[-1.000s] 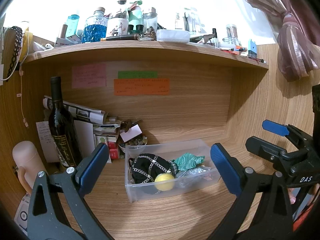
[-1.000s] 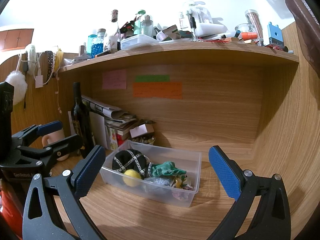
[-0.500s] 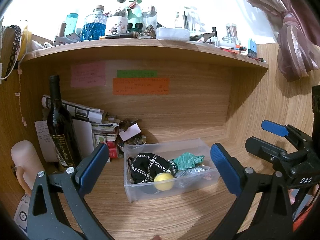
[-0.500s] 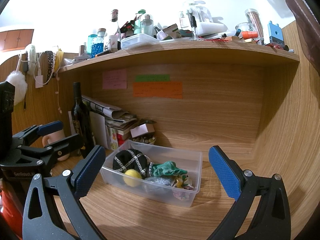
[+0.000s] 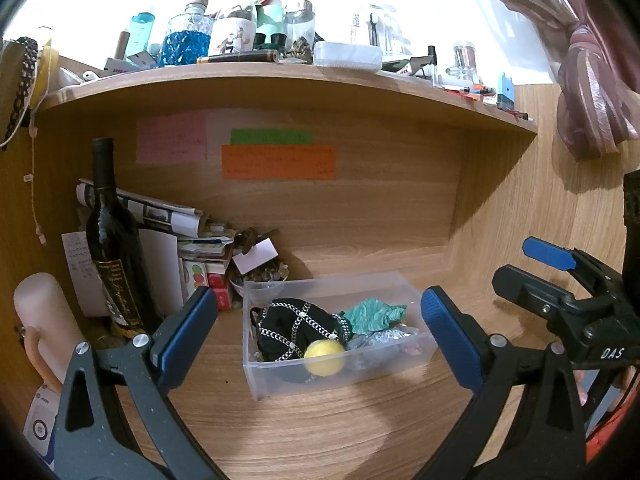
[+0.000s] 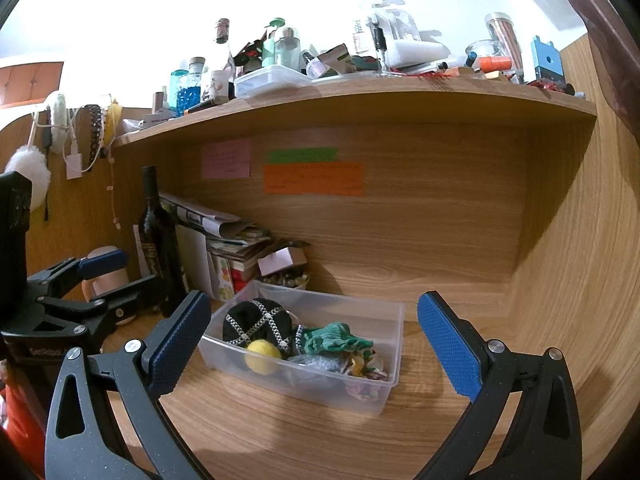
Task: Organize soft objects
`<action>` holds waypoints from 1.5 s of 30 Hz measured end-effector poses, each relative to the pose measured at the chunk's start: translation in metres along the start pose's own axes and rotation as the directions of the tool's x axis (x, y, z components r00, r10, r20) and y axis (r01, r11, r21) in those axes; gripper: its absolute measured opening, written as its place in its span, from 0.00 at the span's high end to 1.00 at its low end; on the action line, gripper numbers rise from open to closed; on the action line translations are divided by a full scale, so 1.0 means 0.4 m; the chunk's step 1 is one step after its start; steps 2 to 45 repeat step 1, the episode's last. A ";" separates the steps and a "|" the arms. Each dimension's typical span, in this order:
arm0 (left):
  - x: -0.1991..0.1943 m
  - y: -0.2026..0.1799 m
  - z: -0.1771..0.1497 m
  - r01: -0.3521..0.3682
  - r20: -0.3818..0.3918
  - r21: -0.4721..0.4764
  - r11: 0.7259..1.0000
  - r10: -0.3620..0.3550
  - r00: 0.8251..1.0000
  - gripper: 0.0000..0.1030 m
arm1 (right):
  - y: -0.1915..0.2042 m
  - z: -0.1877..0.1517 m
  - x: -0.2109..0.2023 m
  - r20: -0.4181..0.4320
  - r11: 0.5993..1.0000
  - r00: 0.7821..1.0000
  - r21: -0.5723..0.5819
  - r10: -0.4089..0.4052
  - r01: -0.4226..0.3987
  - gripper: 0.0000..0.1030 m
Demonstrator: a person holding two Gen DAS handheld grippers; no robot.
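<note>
A clear plastic bin [image 5: 400,280] stands on the wooden desk and also shows in the right wrist view [image 6: 396,308]. In it lie a black pouch with a chain pattern [image 5: 296,326], a yellow ball [image 5: 325,363], a green cloth [image 5: 374,314] and some silvery and patterned soft items. My left gripper [image 5: 318,336] is open and empty, held in front of the bin. My right gripper [image 6: 314,338] is open and empty, also in front of the bin. Each gripper shows at the edge of the other's view.
A dark wine bottle [image 5: 114,248] stands left of the bin, beside stacked papers and small boxes [image 5: 200,240]. A pink cylinder [image 5: 44,320] stands at far left. A small bowl [image 5: 260,280] sits behind the bin. A cluttered shelf [image 5: 280,76] overhangs. A wooden wall is at right.
Both views shift only slightly; the grippers stay open and the bin's contents have not moved.
</note>
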State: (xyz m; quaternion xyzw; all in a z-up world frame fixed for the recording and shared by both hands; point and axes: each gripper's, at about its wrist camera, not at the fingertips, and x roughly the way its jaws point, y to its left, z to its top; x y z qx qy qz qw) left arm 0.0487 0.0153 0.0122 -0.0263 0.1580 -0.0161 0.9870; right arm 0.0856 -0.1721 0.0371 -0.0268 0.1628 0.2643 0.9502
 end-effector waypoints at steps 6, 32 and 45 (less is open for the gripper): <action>0.002 0.000 -0.001 0.003 -0.004 0.000 1.000 -0.003 1.000 0.00 | -0.001 -0.001 0.000 -0.001 1.000 1.000 0.002 -0.002 0.002 0.00; 0.002 0.000 -0.001 0.003 -0.004 0.000 1.000 -0.003 1.000 0.00 | -0.001 -0.001 0.000 -0.001 1.000 1.000 0.002 -0.002 0.002 0.00; 0.002 0.000 -0.001 0.003 -0.004 0.000 1.000 -0.003 1.000 0.00 | -0.001 -0.001 0.000 -0.001 1.000 1.000 0.002 -0.002 0.002 0.00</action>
